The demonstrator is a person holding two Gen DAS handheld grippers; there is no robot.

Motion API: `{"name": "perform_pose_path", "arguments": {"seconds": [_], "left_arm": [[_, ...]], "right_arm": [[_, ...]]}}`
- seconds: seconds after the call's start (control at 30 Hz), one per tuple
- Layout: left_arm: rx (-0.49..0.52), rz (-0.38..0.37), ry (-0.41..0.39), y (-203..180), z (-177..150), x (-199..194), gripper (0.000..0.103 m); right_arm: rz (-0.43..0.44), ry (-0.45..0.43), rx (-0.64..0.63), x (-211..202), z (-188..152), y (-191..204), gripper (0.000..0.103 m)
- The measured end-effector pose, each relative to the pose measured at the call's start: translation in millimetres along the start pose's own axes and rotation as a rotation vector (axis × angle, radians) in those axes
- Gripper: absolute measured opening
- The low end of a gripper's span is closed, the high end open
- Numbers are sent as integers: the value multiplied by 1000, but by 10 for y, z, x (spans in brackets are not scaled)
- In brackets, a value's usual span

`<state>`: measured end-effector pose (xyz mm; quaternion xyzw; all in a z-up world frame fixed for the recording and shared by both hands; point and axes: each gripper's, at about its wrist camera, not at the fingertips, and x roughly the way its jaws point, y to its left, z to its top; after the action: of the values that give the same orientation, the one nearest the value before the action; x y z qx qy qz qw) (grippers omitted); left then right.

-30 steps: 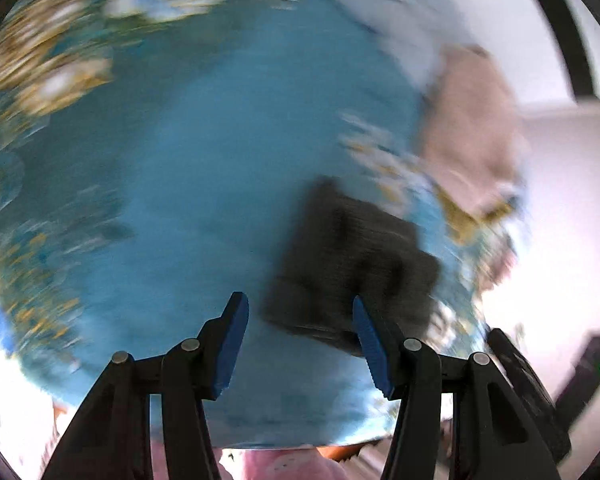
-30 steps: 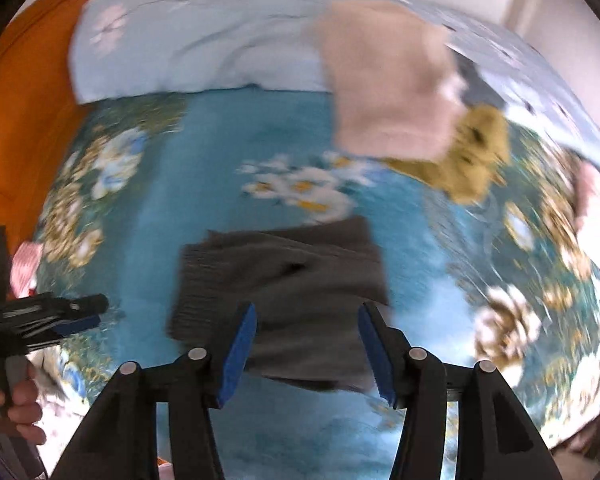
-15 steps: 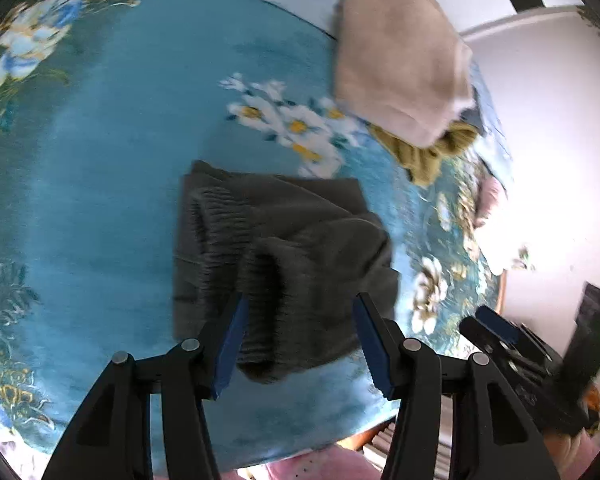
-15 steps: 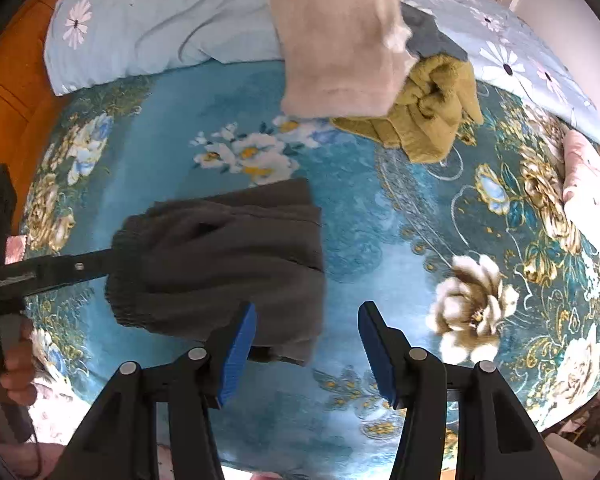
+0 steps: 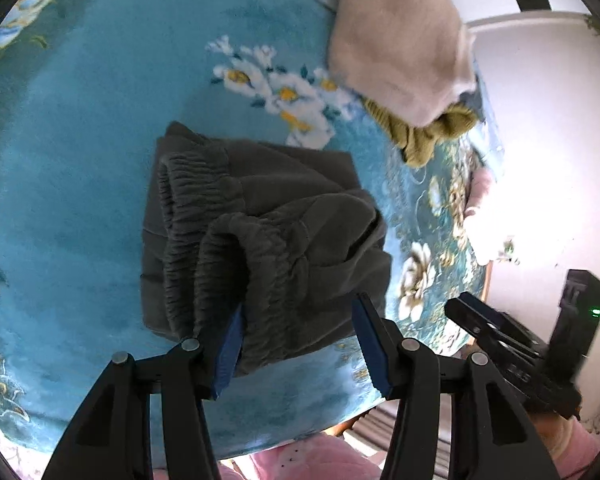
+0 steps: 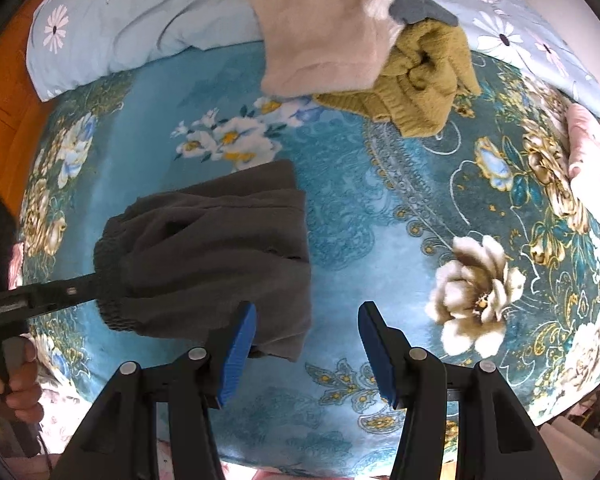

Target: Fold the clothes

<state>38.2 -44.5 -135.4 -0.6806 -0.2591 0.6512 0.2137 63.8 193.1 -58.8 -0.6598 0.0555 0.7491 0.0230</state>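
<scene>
Dark grey pants (image 5: 260,220), folded with the elastic waistband bunched toward me, lie on the teal floral blanket (image 5: 80,160). My left gripper (image 5: 300,344) is open, angled down at the near edge of the pants. A fold of the waistband sits between its blue pads (image 5: 230,344), which do not press on it. In the right wrist view the pants (image 6: 212,252) lie left of centre. My right gripper (image 6: 306,354) points down, open. Its left pad (image 6: 240,352) is beside the pants' near right corner. The left gripper (image 6: 86,286) reaches the waistband from the left.
A folded beige garment (image 6: 320,28) rests on an olive knit (image 6: 420,80) at the far side. A light blue floral pillow (image 6: 140,20) lies behind them. A pink garment (image 6: 588,152) sits at the right edge. An orange wooden headboard (image 6: 4,100) stands at left.
The left gripper came down and closer until the waistband sat between its fingers. The right gripper slid right, so the pants now lie to the left of its jaws.
</scene>
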Motion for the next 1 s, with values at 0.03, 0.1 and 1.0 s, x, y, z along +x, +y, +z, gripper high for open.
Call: {"name": "perform_pose_path", "arguments": {"seconds": [0.03,0.1,1.0], "left_arm": [[7,-1,6,-9,24,44,54],[-2,-2,5,6,72,80,52],[-210,48,-97,918,356,-9,16]], "right_arm": [[1,3,0,12,6,1,57],[3,16,14,46,18,-13,57],[282,171,13,1175,351,739,57]]}}
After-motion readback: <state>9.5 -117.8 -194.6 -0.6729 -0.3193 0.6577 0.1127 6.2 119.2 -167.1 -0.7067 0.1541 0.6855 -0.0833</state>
